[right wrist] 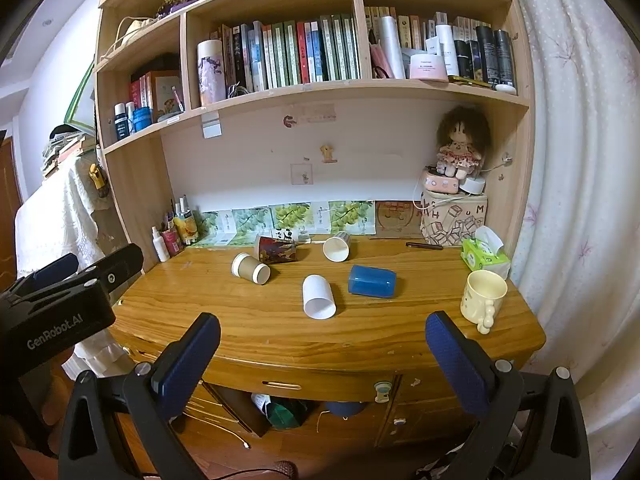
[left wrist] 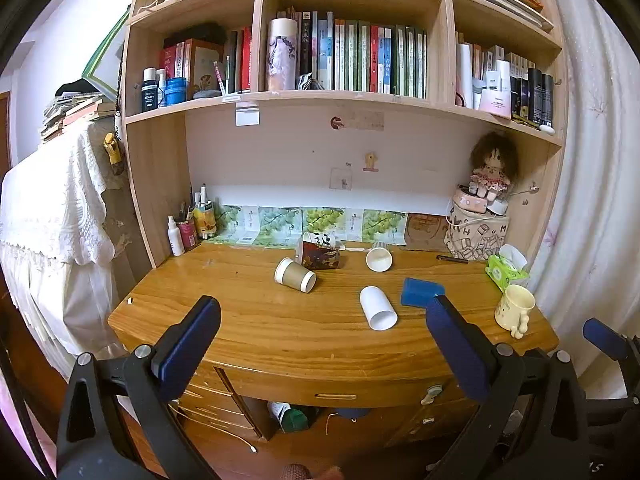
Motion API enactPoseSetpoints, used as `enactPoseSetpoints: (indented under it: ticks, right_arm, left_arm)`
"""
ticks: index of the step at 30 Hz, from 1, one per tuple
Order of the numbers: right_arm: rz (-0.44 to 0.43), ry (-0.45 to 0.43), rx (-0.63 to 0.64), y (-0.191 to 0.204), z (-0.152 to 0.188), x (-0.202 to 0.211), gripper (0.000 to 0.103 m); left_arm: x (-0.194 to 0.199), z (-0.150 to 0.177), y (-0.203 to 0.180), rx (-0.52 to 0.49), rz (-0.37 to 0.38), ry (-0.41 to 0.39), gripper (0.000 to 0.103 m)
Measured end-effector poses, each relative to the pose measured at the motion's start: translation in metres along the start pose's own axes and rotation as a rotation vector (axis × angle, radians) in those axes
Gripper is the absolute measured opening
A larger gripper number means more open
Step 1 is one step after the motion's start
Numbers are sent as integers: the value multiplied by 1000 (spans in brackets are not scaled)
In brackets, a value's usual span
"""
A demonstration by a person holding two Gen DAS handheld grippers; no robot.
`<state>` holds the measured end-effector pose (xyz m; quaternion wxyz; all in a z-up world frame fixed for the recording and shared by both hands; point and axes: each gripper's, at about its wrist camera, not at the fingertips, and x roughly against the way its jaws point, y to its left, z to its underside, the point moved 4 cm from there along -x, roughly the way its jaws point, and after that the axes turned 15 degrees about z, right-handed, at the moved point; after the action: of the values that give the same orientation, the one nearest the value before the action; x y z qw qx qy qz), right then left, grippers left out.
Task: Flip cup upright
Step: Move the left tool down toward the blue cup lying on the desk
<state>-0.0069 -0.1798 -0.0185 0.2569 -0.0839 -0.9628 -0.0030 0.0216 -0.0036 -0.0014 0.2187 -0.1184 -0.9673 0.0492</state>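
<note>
On the desk (right wrist: 248, 320) several cups lie tipped over: a white cup (right wrist: 318, 296) mid-desk, long axis running front to back, mouth toward the cameras; beside it a blue cup (right wrist: 372, 281) lying crosswise, partly hidden behind a finger in the left view. Left tool (left wrist: 320, 340) and right tool (right wrist: 322, 354) both gape, holding nothing, short of the desk.

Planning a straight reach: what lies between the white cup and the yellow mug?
In the right wrist view, only bare desk separates the white cup from the yellow mug; the blue cup lies farther back.
</note>
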Motion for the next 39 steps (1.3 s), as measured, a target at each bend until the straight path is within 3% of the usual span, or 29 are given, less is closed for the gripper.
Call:
enactPoseSetpoints:
  ticks: [6,23,39]
  right_arm:
    - [-11,0,3,-2,3,4,103]
    - [13,43,-24,-11,7,-10,103]
    - [45,144,56,-20,2,-73,103]
  left_arm:
    - [4,1,-1,-11,-5,4,103]
    - [-25,10,-4,31,76,105,103]
    - [-107,15,-14,62,91,296,102]
